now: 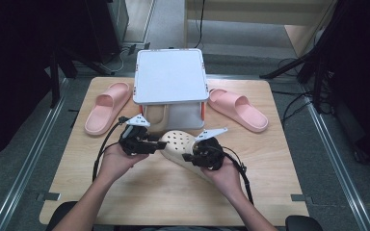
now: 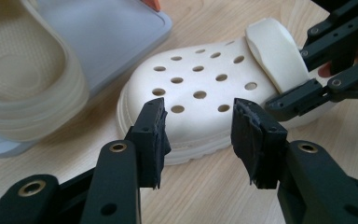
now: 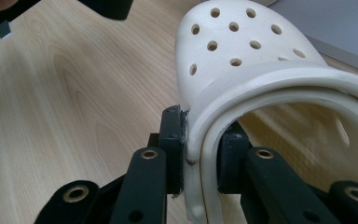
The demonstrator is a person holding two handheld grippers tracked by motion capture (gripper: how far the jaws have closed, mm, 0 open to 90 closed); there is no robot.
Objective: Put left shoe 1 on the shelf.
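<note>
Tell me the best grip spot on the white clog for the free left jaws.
Take the clog at its toe rim, coming in level from the toe end. The sole edge there is thin enough to fit between the left gripper's open jaws, and the right gripper already pinches the heel-side wall and strap.

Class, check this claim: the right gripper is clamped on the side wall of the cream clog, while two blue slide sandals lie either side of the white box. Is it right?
Not quite. The slide sandals are pink, not blue: the high view shows one left of the white box and one right of it. The rest holds: in the right gripper view the right gripper clamps the side wall of the cream clog.
</note>
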